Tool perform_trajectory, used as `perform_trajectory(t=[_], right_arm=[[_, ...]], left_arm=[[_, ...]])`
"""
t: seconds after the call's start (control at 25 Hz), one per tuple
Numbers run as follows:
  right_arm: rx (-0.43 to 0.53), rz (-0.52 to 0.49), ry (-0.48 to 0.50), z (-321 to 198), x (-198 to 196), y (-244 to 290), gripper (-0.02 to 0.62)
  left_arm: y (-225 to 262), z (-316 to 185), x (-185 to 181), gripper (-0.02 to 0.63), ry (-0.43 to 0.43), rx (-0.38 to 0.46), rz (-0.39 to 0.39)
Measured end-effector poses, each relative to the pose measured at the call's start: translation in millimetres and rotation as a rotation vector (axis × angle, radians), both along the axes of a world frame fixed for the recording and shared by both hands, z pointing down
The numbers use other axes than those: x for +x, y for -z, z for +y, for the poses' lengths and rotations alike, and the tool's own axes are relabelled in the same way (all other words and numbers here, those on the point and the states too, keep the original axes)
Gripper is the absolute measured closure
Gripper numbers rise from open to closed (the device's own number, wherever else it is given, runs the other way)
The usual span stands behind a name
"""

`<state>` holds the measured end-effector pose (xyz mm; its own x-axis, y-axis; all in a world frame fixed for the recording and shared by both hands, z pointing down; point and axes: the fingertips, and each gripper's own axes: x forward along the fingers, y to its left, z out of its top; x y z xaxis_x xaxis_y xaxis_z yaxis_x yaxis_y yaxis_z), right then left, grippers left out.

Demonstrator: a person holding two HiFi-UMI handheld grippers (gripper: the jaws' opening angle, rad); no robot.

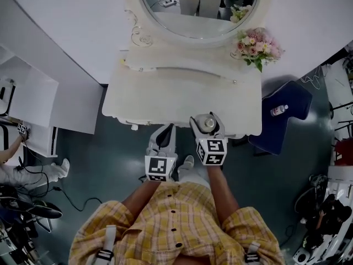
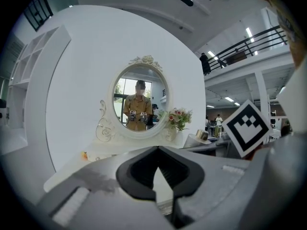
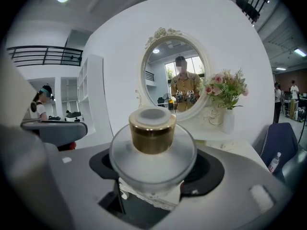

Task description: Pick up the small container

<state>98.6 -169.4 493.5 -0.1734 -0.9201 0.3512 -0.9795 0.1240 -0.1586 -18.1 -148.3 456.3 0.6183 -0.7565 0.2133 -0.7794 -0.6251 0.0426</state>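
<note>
The small container is a round clear jar with a gold cap. It sits between the jaws of my right gripper, which is shut on it at the front edge of the white dressing table. In the right gripper view the container fills the middle, with the table's lacy edge just beneath it; I cannot tell whether it touches the tabletop. My left gripper is shut on nothing and hangs just off the table's front edge, to the left of the right one. The left gripper view shows its jaws meeting and the container off to the right.
An oval mirror stands at the back of the table, with a vase of pink flowers at the back right. A dark blue chair with a small bottle on it is to the right. White shelving stands at the left.
</note>
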Motion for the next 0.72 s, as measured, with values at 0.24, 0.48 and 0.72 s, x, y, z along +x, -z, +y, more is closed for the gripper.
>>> perform_trajectory(t=[0.24,0.48,0.72], right_arm=[[0.027,0.010,-0.014,23,-11,22,0.258],[0.061,0.009,-0.031,44,-23,44,0.258],[0.094,0.013,-0.044,65,-36,61,0.258]], left_arm=[[10,12,-11,0.607,-0.024,0.013,0.007],[17,25,-24,0.606,-0.040,0.027,0.013],[25,32,-36,0.606,-0.049,0.045,0.020]])
